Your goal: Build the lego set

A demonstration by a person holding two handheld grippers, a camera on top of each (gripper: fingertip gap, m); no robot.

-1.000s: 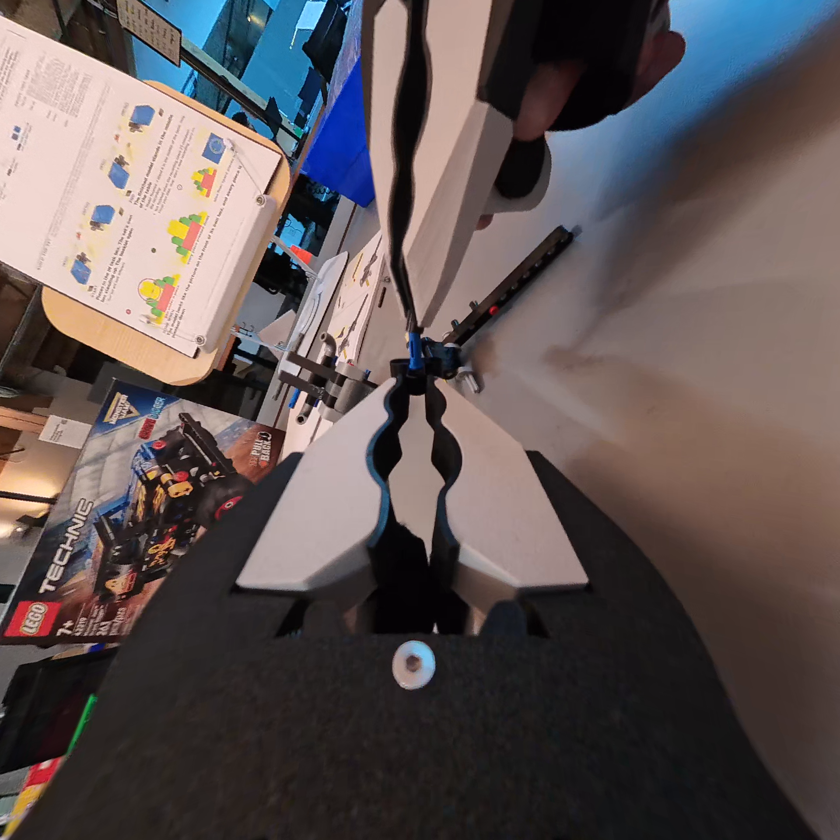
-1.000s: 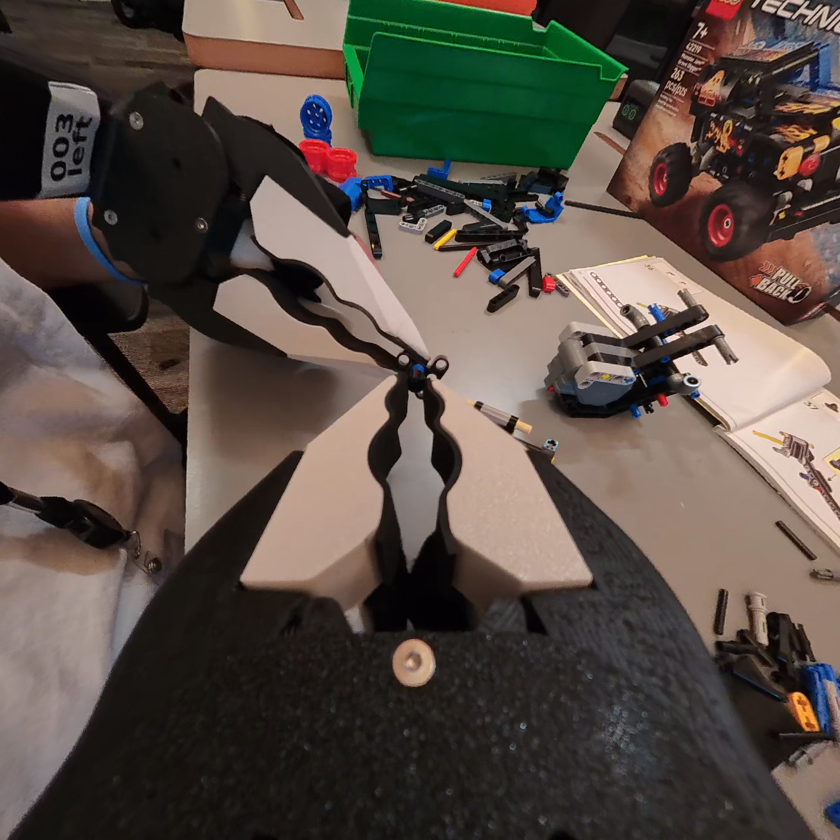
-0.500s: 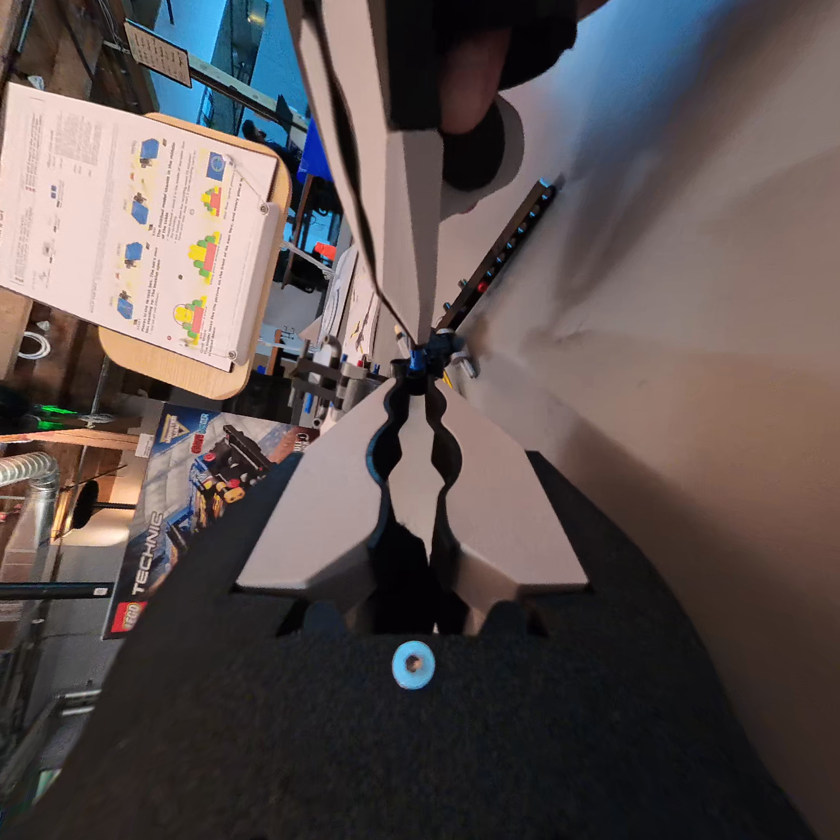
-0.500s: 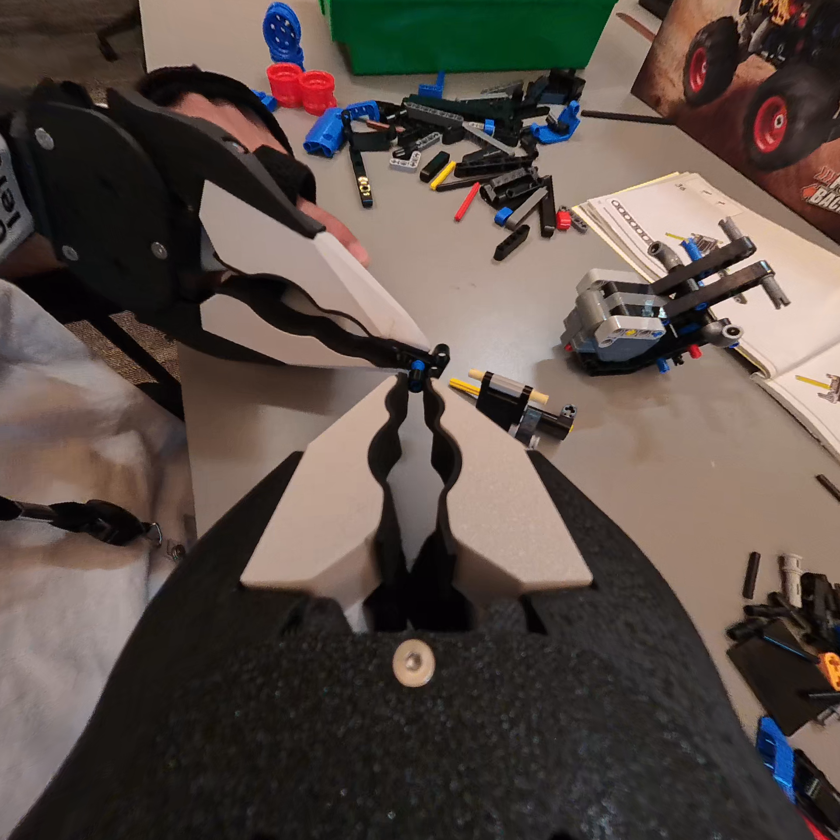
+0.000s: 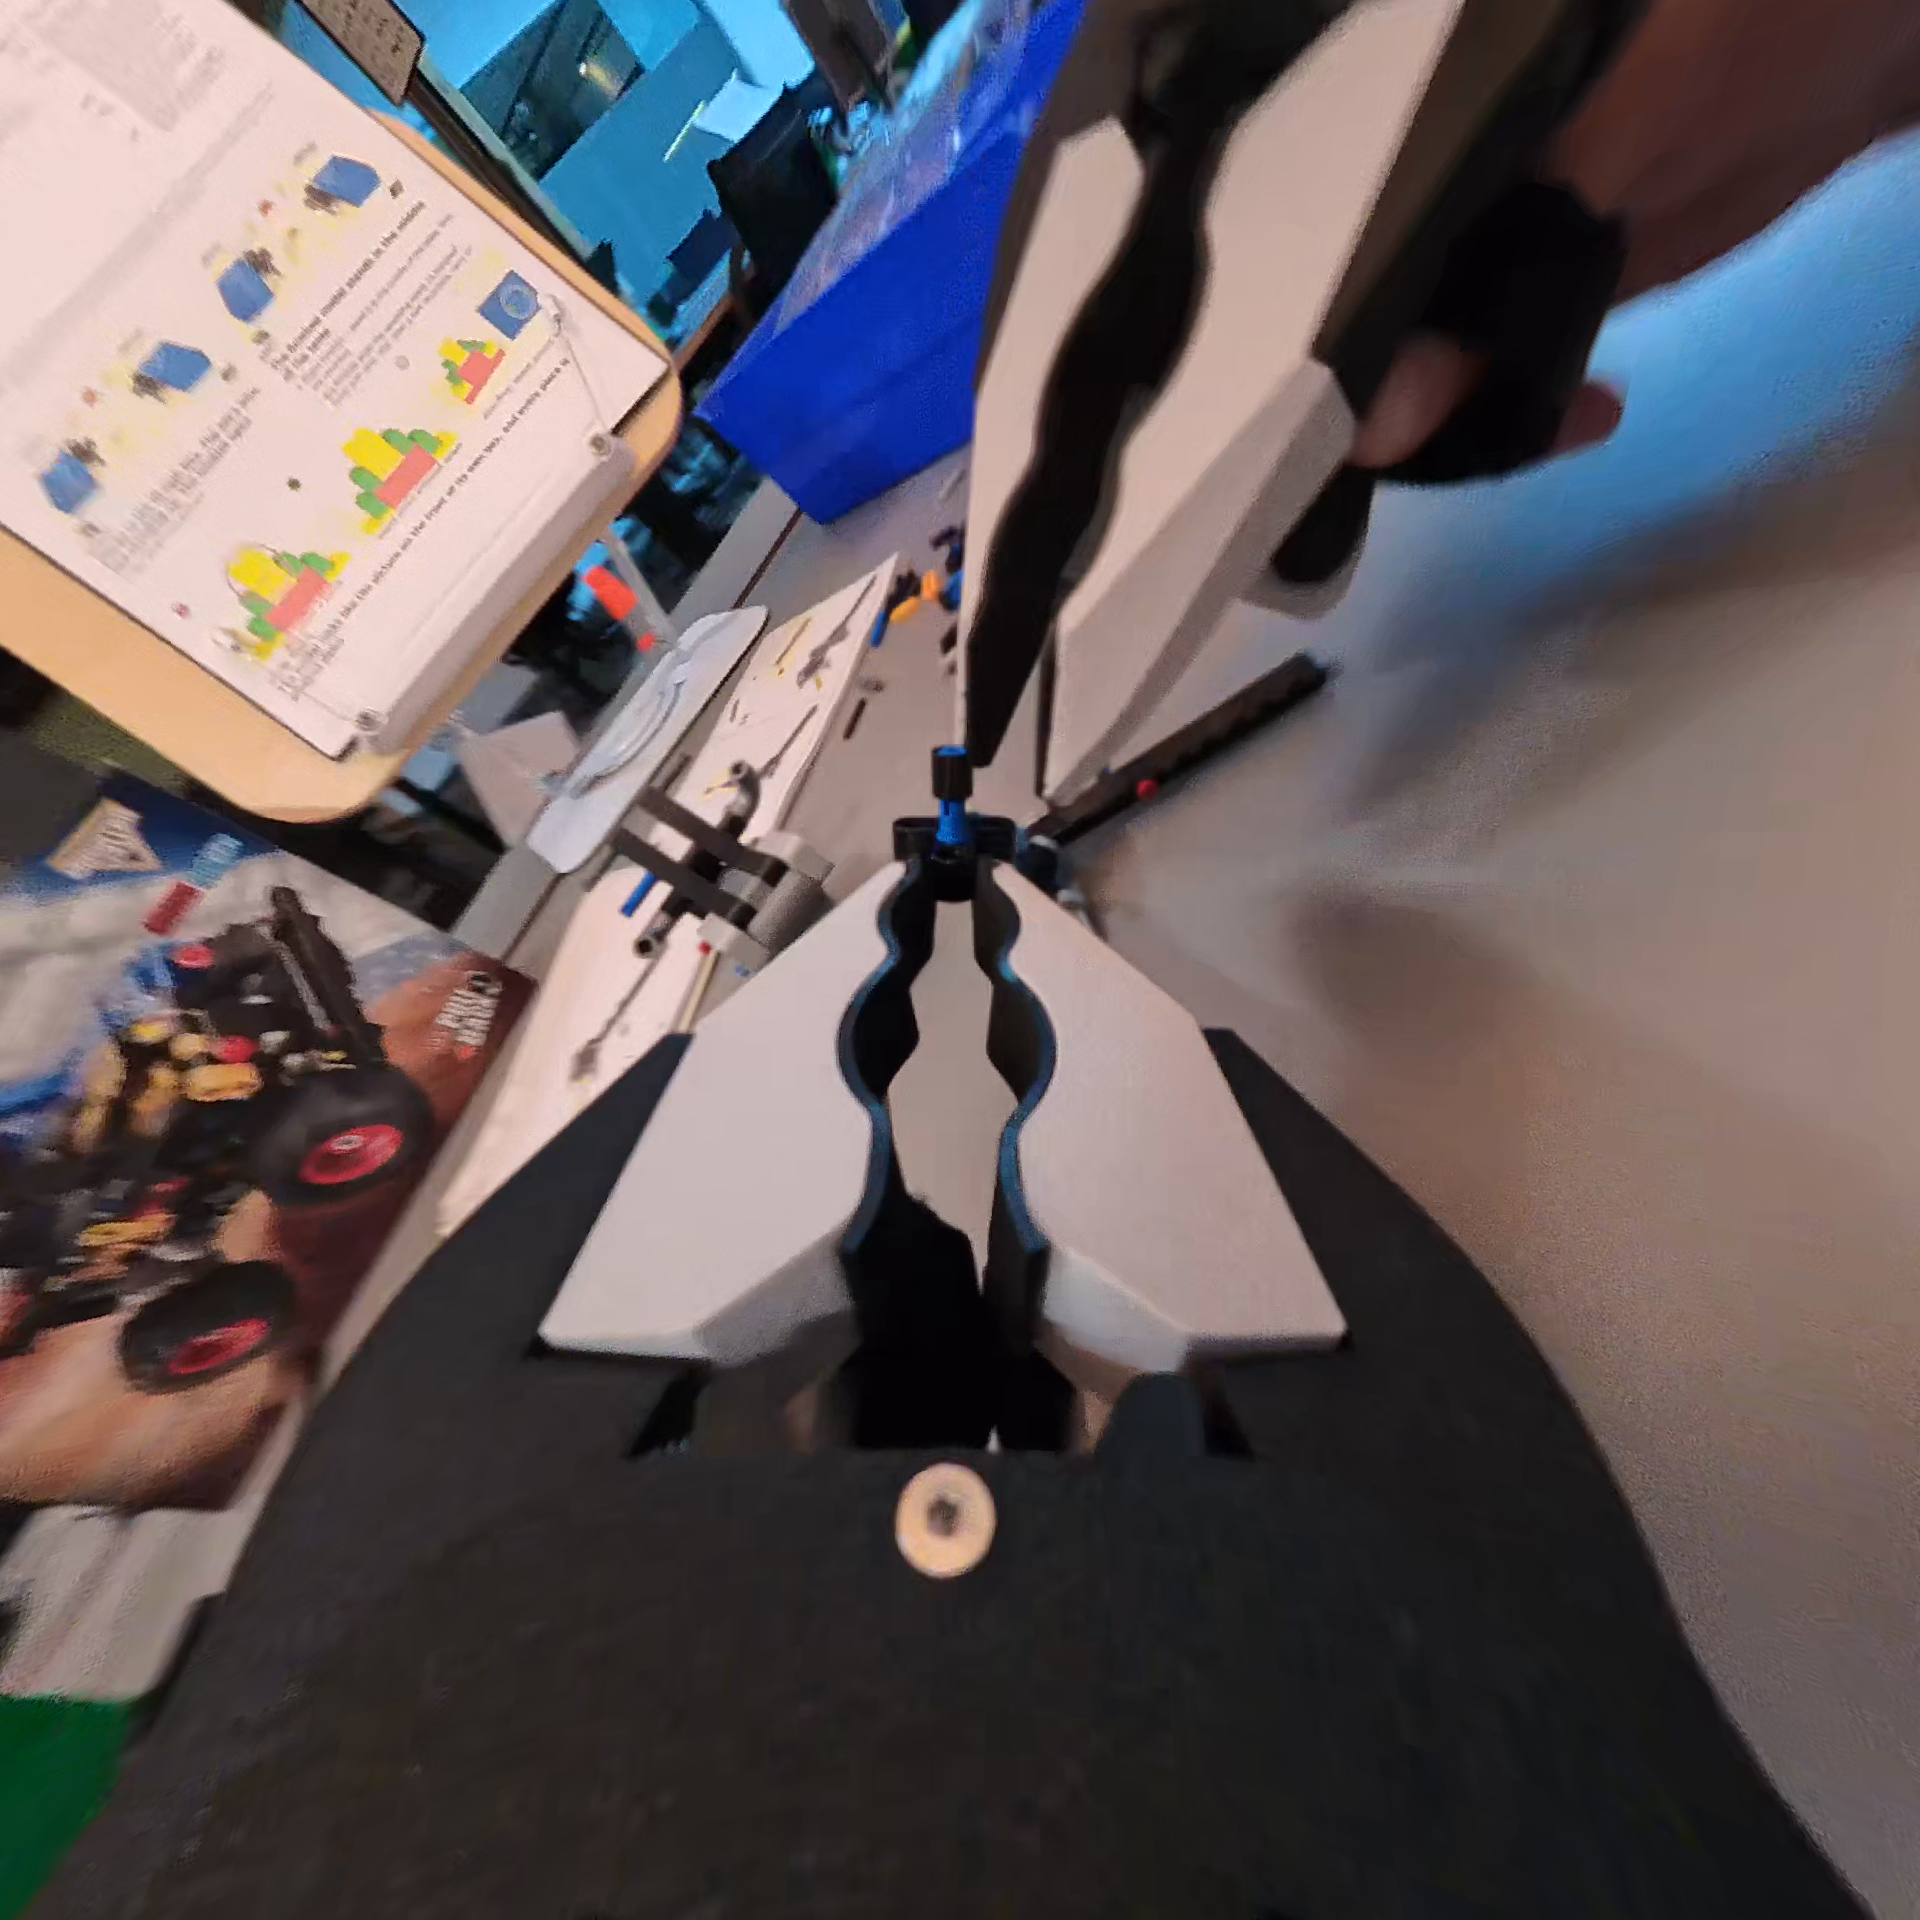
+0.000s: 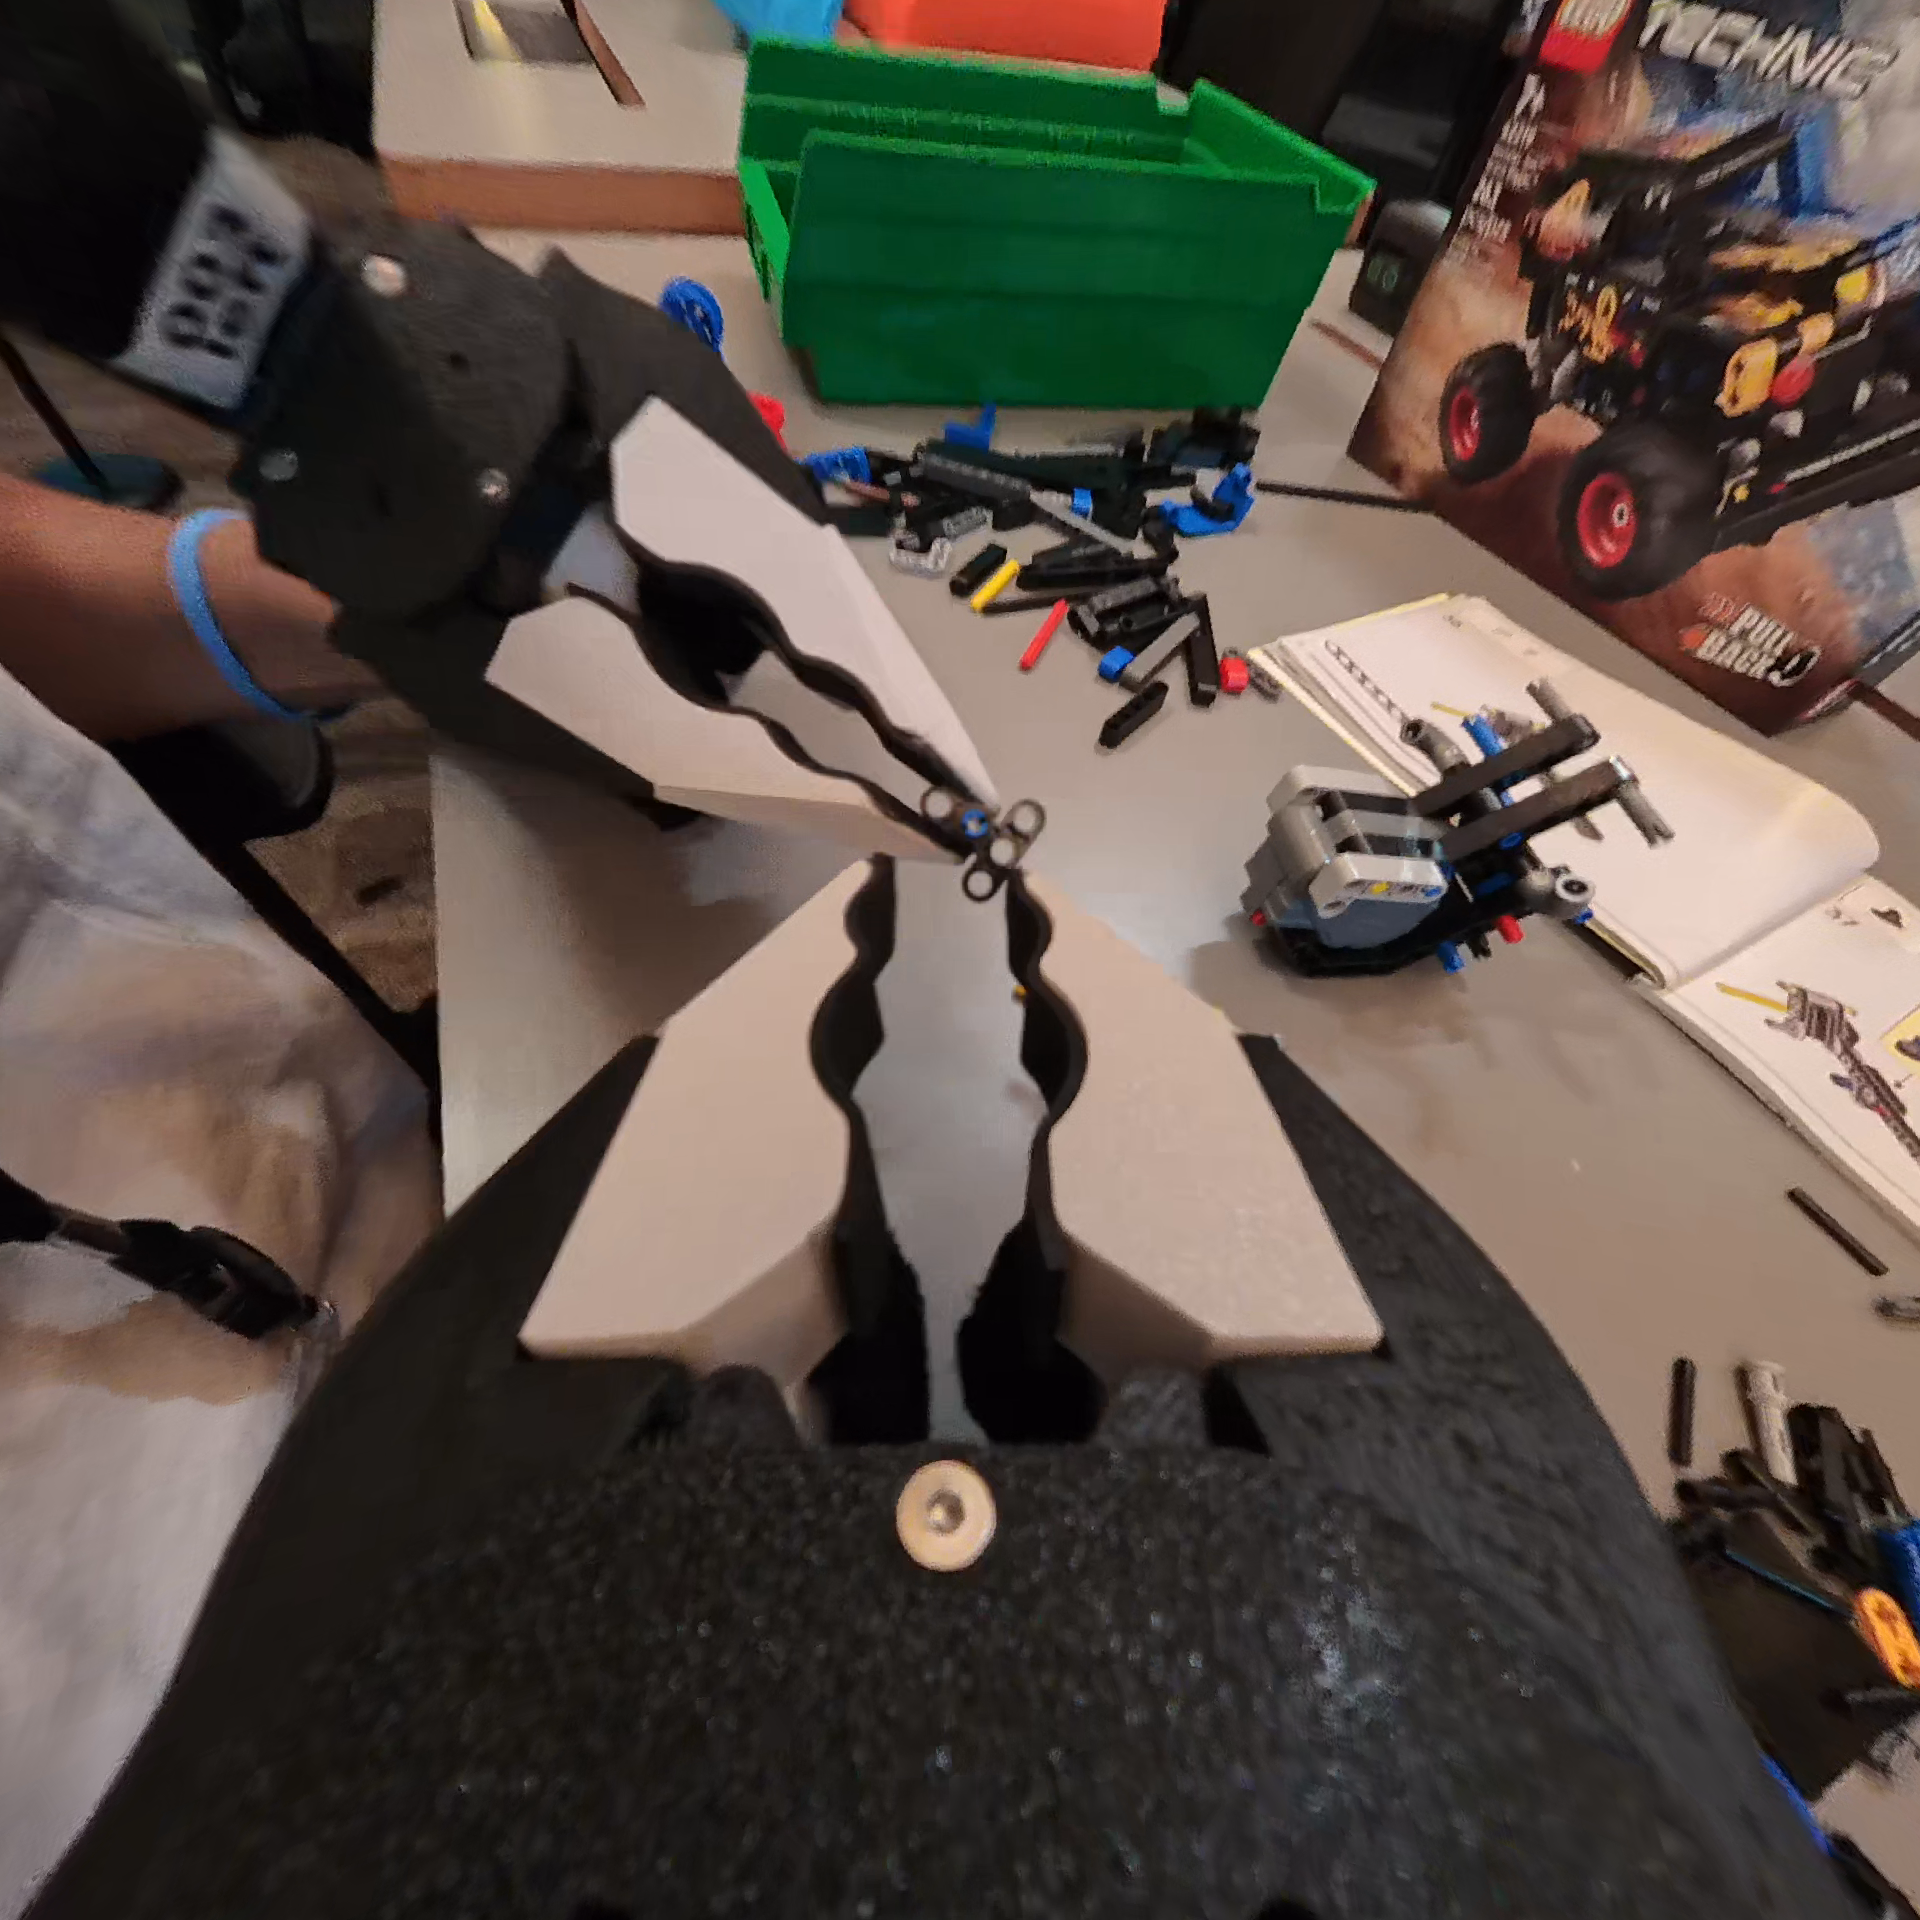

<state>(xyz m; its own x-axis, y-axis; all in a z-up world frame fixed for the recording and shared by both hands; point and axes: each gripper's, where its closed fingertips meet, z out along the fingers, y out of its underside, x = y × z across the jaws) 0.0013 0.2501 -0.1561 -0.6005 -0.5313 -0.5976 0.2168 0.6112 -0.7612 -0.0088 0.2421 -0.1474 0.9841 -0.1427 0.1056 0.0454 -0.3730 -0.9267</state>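
A small black connector with round holes and a blue pin (image 6: 1000, 840) is held above the grey table (image 6: 1195, 1039) in the tips of my left gripper (image 6: 961, 821), which reaches in from the left. In the left wrist view my left gripper (image 5: 951, 878) is shut on this connector (image 5: 951, 836), with the blue pin pointing up. My right gripper (image 6: 951, 878) is open, its fingertips (image 6: 883, 883) just below and to either side of the connector. It comes down from above in the left wrist view (image 5: 997, 743).
A part-built grey and black chassis (image 6: 1403, 862) sits by the open instruction booklet (image 6: 1745, 810). A pile of loose parts (image 6: 1091, 561) lies in front of a green bin (image 6: 1039, 260). The set box (image 6: 1683, 312) stands at the right. A long black beam (image 5: 1195, 743) lies on the table.
My right gripper has opened and let go of the connector. My left gripper still holds it. Both views have swung a little.
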